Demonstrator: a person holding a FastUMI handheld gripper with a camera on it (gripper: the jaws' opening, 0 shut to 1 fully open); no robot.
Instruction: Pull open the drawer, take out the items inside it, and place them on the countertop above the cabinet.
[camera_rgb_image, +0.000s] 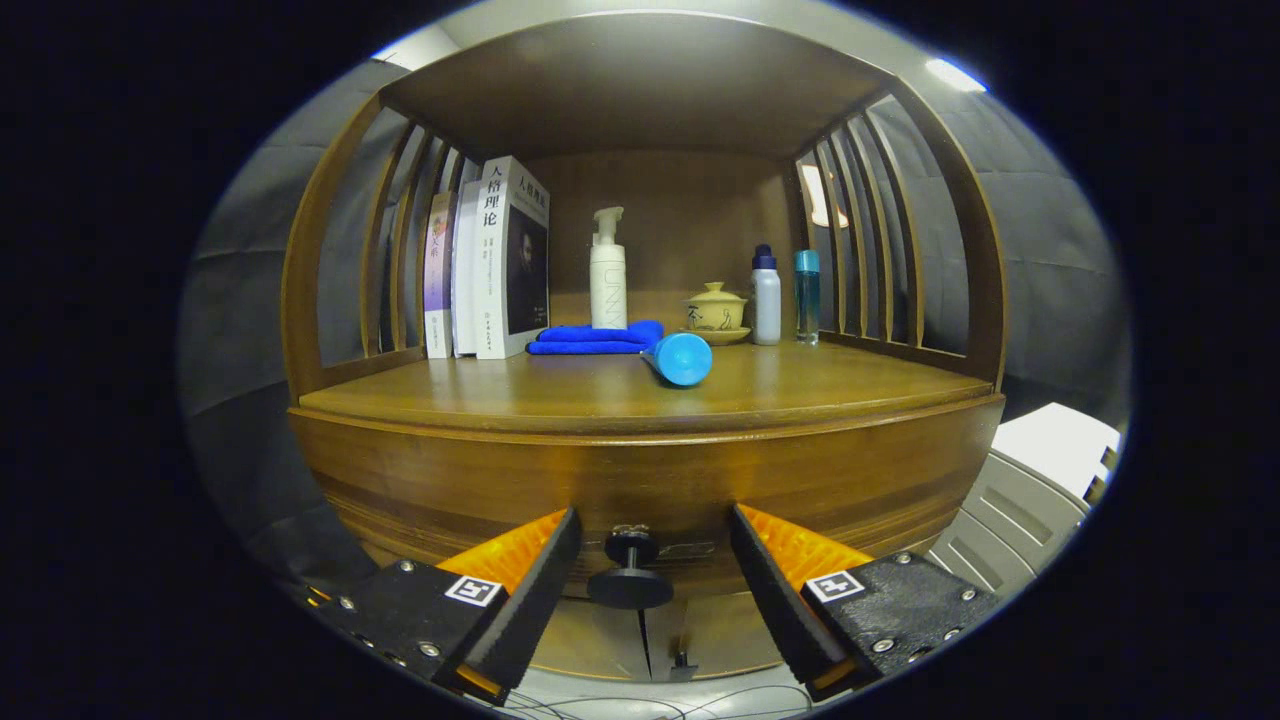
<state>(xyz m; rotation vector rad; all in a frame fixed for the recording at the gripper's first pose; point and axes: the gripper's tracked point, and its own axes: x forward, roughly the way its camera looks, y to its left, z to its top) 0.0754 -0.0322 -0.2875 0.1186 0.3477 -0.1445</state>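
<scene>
Claw open, fingers spread either side of black drawer knob, not touching it. Knob on closed drawer front, between fingers. Above: wooden bench inside slatted cabinet. On bench: blue cylinder lying on side near front; folded blue cloth behind it; white pump bottle; lidded tea bowl; white bottle; teal bottle; books upright at left slats.

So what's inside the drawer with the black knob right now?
Cannot be seen: the drawer is closed, its wooden front hiding the contents. The open gripper straddles the black knob without touching it.
</scene>
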